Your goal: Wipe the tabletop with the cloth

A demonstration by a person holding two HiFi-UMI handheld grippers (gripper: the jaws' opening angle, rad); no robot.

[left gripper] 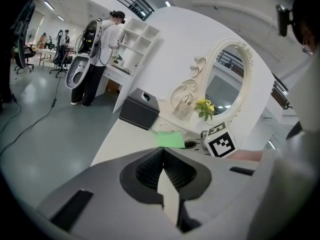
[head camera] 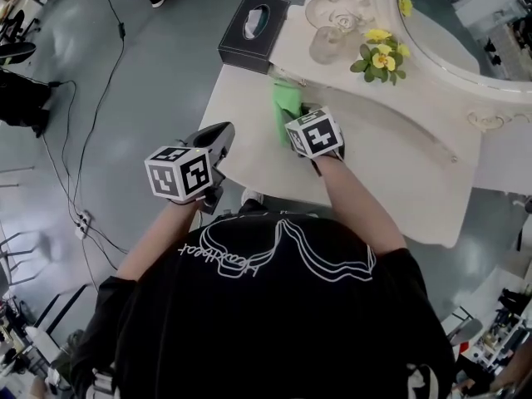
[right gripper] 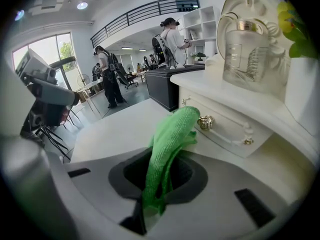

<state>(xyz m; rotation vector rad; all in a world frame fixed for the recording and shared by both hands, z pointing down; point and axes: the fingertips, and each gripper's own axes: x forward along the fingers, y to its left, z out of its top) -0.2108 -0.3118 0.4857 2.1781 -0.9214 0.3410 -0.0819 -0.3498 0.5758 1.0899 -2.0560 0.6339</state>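
- Because the cloth [right gripper: 167, 139] is a soft green rag, it looks light and limp. It will likely fold and bunch rather than hold a shape, and drag with some friction on the smooth tabletop [head camera: 241, 98].
- The right gripper [right gripper: 152, 194] has its jaws pinching one end of the cloth. The fabric is gathered into a narrow band between them, so the hold is on a bunched end, not the middle.
- That end hold should do for dragging. A hold nearer the middle, with more fabric under the jaws, would probably press a wider patch flat.
- The cloth lies at the far part of the tabletop, just beside the white drawer [right gripper: 235, 129]. Its free end humps up near the brass knob [right gripper: 204, 123].
- The cloth's long axis follows the jaw line, from the near pinched end to the far free end, and points at the drawer. The head view shows it running near to far ahead of the right gripper.
- How much of the cloth rests flat on the tabletop cannot be told.
- The left gripper [head camera: 218, 137] has its jaws pressed together on nothing. It hangs by the near left edge of the tabletop, well apart from the cloth.
- A glass jar [right gripper: 247, 54] stands on the ledge above the drawer, and a tissue box [head camera: 253, 32] sits at the far left. The jar looks fragile, so far strokes call for care.
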